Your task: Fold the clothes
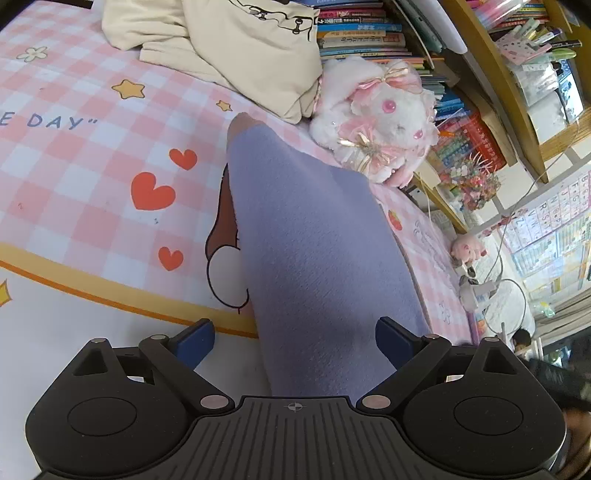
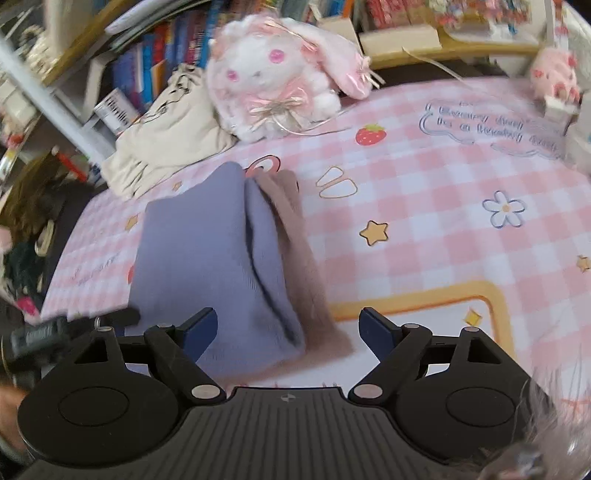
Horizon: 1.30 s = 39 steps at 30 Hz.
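A lavender knit garment (image 1: 314, 251) lies folded on the pink checked bedsheet (image 1: 74, 177), running away from my left gripper (image 1: 295, 339). That gripper is open, its blue pads either side of the garment's near end without clamping it. In the right wrist view the same lavender garment (image 2: 207, 251) shows a fold crease and a brownish-pink lining strip (image 2: 295, 251) along its right side. My right gripper (image 2: 288, 328) is open, hovering over the garment's near corner. A cream garment (image 1: 236, 48) lies crumpled further back.
A white and pink plush rabbit (image 1: 380, 118) sits at the bed's edge against shelves of books (image 1: 358, 33). A small pink plush (image 2: 554, 74) lies at the far right. The other gripper's dark body (image 2: 55, 332) shows at the left.
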Available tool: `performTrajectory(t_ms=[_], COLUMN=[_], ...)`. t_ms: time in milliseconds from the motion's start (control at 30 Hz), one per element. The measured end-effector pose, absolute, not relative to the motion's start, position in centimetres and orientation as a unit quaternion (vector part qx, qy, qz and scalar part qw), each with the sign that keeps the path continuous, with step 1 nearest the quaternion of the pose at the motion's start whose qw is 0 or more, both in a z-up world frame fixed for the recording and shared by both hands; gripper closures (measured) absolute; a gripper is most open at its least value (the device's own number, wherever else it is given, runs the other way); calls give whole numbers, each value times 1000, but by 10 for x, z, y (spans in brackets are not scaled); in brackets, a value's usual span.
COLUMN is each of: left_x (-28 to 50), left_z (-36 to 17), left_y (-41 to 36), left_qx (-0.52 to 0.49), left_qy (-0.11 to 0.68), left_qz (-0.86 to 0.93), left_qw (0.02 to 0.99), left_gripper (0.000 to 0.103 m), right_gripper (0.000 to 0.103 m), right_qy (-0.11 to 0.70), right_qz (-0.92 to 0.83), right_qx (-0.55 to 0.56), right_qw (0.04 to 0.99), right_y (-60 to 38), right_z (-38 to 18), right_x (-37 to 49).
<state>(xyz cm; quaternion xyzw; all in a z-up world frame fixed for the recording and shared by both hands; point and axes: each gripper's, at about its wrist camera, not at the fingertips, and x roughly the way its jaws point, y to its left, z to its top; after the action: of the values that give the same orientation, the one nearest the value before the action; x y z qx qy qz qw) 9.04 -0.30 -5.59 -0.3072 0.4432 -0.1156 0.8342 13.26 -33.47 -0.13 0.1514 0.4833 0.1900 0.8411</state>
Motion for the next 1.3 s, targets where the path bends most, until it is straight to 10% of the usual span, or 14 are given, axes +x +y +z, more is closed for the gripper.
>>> performTrajectory(t_ms=[200,367,633,833,1000,1300], left_x=[91,87,48,35,47,49], left_z=[-57,-55,-47,-44,-56,-52], left_y=[3,2,4,18,25,4], left_qx=[-326,-294,-252,-266,-326,-293], left_qy=[438,445,482,484,480,474], left_qz=[-101,-106,-149,-134,-125,-117], left_qw=[832,839,826,823,805,822], left_gripper=[10,33,43,24,22,48], right_gripper=[36,75,72,41,38,79], right_qy=[507,509,520,521,526,428], right_qz=[179,224,225,219,213,236], right_qx=[160,140,163,181,222,21], right_qw=[828,819,808,805,793,872], right_y=[-312,-295,-308,-318,-316,-267], right_z=[-26,-23,-28,-29,-40,-14], right_x=[155,117,67,66,80,46])
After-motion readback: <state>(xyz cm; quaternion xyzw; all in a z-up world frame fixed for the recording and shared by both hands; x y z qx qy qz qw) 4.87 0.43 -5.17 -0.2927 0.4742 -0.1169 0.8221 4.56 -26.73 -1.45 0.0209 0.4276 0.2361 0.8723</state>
